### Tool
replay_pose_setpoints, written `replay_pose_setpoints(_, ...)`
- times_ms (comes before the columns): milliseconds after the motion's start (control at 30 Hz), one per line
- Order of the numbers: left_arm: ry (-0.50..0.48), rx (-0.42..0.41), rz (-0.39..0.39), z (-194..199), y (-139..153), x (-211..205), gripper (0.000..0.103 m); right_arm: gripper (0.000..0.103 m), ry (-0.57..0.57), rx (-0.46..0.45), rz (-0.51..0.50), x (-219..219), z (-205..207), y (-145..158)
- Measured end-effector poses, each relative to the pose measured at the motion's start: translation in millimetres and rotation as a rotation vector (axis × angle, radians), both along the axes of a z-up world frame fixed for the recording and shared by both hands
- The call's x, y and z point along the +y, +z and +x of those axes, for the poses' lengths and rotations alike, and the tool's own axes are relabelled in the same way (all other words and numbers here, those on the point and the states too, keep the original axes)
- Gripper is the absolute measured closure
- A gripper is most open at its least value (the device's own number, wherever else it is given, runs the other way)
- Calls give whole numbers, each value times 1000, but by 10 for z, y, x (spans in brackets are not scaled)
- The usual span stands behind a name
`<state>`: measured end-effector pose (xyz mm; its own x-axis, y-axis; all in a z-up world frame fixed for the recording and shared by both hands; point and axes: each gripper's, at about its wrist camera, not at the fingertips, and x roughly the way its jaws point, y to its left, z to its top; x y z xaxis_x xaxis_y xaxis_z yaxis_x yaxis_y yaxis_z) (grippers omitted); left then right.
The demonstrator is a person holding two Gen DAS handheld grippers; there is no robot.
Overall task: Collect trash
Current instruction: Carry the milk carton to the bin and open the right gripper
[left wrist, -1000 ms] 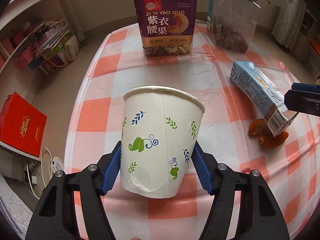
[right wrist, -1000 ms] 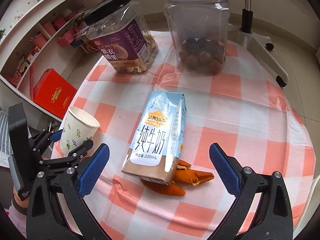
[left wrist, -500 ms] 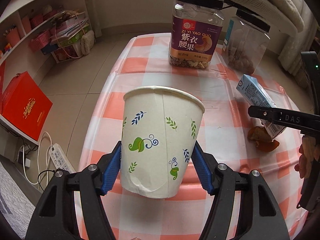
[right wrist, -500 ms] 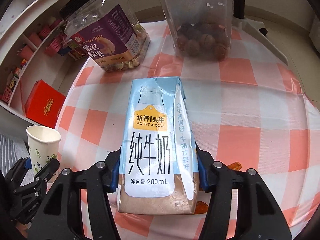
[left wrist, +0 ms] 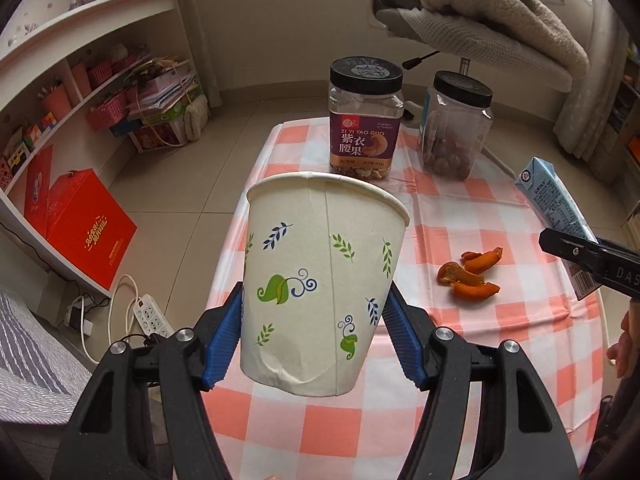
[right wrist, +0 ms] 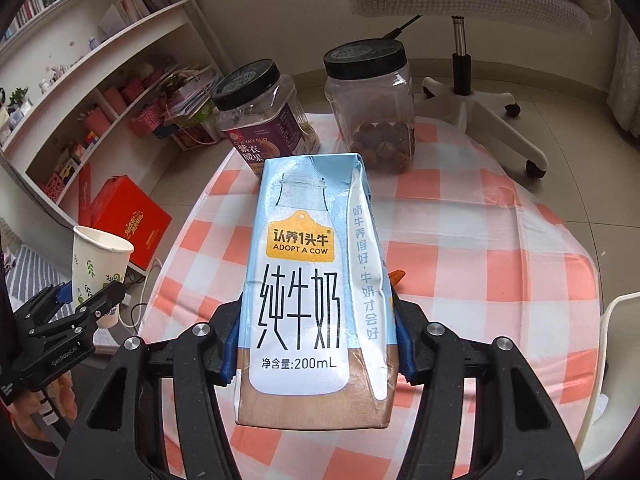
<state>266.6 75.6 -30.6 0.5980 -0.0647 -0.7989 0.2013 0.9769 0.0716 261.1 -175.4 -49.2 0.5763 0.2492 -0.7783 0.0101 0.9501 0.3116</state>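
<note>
My left gripper is shut on a white paper cup with leaf prints and holds it upright above the table's near left edge. My right gripper is shut on a light blue milk carton and holds it above the table. The carton also shows at the right in the left wrist view, and the cup at the left in the right wrist view. Orange peel pieces lie on the checked tablecloth.
A cashew jar and a clear jar of nuts stand at the table's far end. An office chair with blankets is behind them. Shelves, a red box and a power strip are on the left.
My right gripper closed on the milk carton and lifted it off the table, uncovering the peels. My left gripper rose and drew back with the cup.
</note>
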Motion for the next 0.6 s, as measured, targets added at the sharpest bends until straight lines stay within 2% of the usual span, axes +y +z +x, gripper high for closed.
replay_pose_setpoints(300, -20, -59, -14, -565, 454, -433, 38, 48, -83, -112, -26, -561, -700, 418)
replay_pose_setpoints(600, -63, -104, -64, -952, 655, -1113, 38, 48, -228, -202, -102, -1361, -1348, 654)
